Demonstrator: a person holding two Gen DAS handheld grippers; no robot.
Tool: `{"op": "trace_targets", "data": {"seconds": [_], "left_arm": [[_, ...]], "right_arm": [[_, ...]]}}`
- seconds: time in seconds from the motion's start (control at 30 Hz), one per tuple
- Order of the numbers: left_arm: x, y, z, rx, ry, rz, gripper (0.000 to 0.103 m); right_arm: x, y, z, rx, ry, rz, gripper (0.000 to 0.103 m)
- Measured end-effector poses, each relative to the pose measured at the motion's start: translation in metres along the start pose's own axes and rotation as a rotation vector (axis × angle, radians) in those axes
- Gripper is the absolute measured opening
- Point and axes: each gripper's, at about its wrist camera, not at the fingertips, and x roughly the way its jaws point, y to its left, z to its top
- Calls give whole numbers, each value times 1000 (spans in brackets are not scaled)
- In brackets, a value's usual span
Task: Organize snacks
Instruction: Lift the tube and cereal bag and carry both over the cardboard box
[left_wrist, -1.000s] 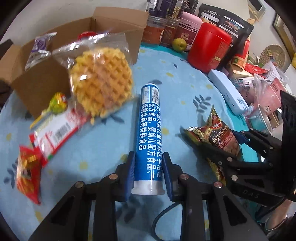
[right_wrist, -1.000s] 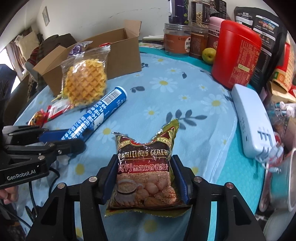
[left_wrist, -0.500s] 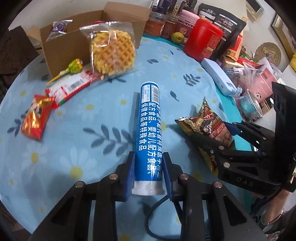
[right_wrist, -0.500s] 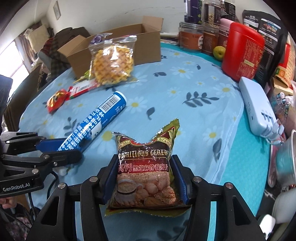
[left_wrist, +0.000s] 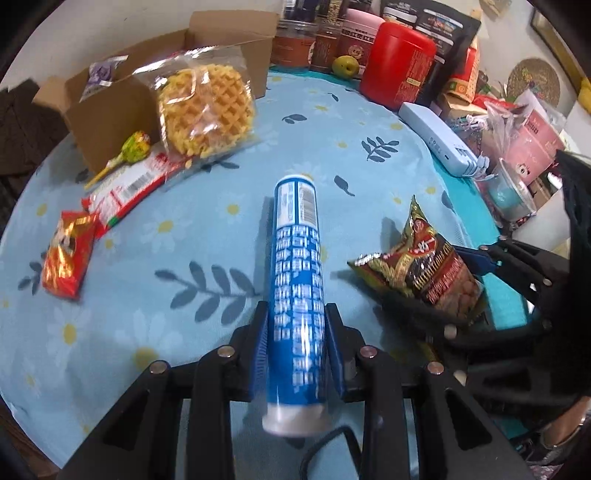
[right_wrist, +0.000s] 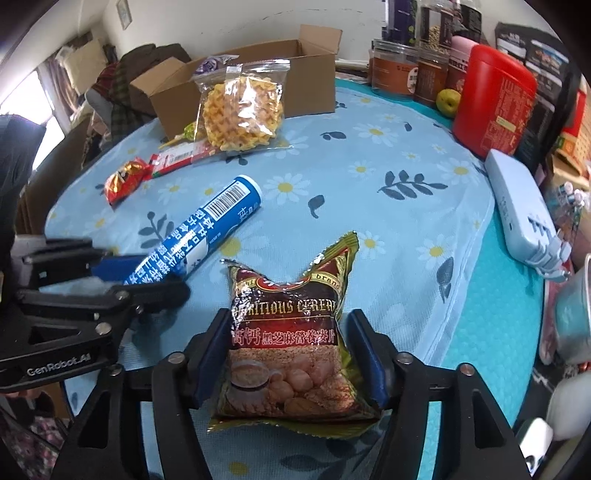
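Observation:
My left gripper (left_wrist: 295, 317) is shut on a blue tube (left_wrist: 297, 258) with white print, held lengthwise just above the flowered cloth. The tube (right_wrist: 207, 229) and left gripper (right_wrist: 147, 277) also show at the left of the right wrist view. My right gripper (right_wrist: 288, 325) is opening its jaws. A brown and gold cereal packet (right_wrist: 288, 343) lies between them on the cloth, with a gap at the right pad. In the left wrist view this packet (left_wrist: 421, 266) sits at the right. A bagged waffle (left_wrist: 207, 107) leans on an open cardboard box (left_wrist: 110, 110) at the far left.
A lollipop (left_wrist: 136, 147), a red and white packet (left_wrist: 125, 192) and a small red packet (left_wrist: 68, 258) lie left of the tube. A red canister (left_wrist: 399, 70), jars, dark bags and a pale blue device (left_wrist: 439, 147) crowd the back and right edge.
Both grippers have drawn back from the box, which now looks farther off. The right jaws have spread wider around the cereal packet. The left stays shut on the tube.

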Motion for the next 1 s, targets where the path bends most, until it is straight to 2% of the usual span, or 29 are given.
{"op": "trace_targets", "data": {"seconds": [0.13,0.27,0.5,0.53,0.57,0.63,0.67,0.77,1.0], "left_arm": [[6,-5,7,28,-8,30,29],[10,-4,15,7,-4,27,29],[13,-9,17,29,-24,47,28],[12,-9,17,27,-26,43,28],[12,-8,17,26,-26,41,28],[11,-6,16,14,-22,29,28],[10,-6,15,11,-22,23,28],[6,-2,12,-1,-19,4,28],[-7,6,6,-35,-39,-50,28]], "right_arm": [[2,2,-1,-22,2,-7,72],[3,4,-1,-33,3,12,80],[5,6,0,-52,5,-12,81],[5,6,0,-55,0,-18,77],[5,5,0,-55,-7,-37,67],[4,4,1,-62,-17,-56,54],[3,2,1,-57,-17,-48,51],[-1,0,1,-54,-30,-39,44],[-4,2,0,-45,-40,33,42]]}}
